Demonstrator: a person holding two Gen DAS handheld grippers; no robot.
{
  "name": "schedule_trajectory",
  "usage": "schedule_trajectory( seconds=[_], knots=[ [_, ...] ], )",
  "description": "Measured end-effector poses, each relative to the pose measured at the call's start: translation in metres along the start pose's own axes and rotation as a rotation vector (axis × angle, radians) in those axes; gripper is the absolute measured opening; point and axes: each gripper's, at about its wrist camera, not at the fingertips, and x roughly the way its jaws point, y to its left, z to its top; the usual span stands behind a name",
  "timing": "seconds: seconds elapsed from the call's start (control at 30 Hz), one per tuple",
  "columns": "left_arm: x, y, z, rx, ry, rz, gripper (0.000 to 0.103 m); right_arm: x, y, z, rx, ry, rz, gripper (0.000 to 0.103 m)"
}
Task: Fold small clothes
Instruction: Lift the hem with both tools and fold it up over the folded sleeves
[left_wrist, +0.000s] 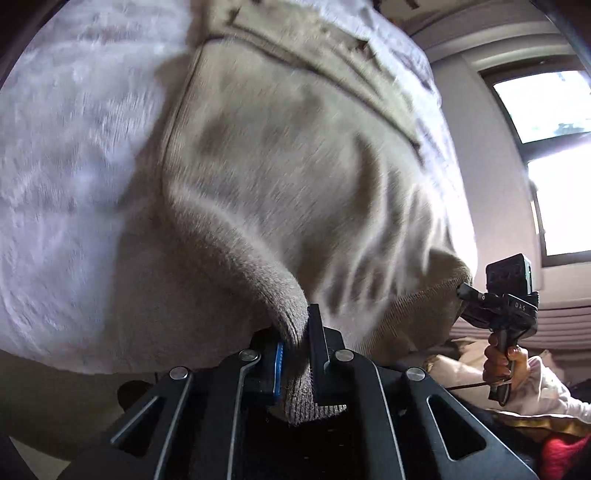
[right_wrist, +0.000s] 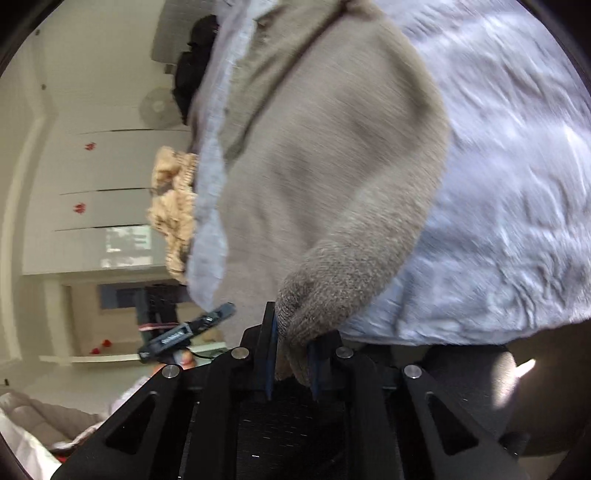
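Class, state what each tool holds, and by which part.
Both grip the beige knitted sweater: left tool on one ribbed bottom corner, right tool on another.

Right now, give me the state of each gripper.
Left gripper: closed on the ribbed hem of the beige sweater.
Right gripper: closed on the sweater's hem too.

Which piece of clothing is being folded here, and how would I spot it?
Look at the wide, fluffy white blanket that fills most of both views. On it lies a beige knitted sweater, its ribbed hem pinched by the left gripper and the right gripper. Its plain grey-beige knit stands out against the white blanket.
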Motion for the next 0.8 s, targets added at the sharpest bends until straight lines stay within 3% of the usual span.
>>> schedule_trajectory(
  seconds=[0.33, 0.47, 0.73, 0.8],
  knots=[
    [-0.051, -0.025, 0.064, -0.014, -0.175, -0.097, 0.011, -0.025, 0.073, 0.067, -0.101, -0.096, 0.157, 0.015],
    [-0.061, -0.042, 0.109, -0.003, -0.252, -0.118, 0.011, -0.036, 0.096, 0.108, -0.133, -0.144, 0.197, 0.015],
    [-0.047, -0.047, 0.210, 0.002, -0.350, -0.085, 0.011, -0.044, 0.105, 0.213, -0.130, -0.205, 0.232, 0.015],
    [-0.035, -0.041, 0.239, -0.015, -0.371, -0.046, 0.011, -0.036, 0.097, 0.241, -0.111, -0.200, 0.216, 0.015]
  ],
)
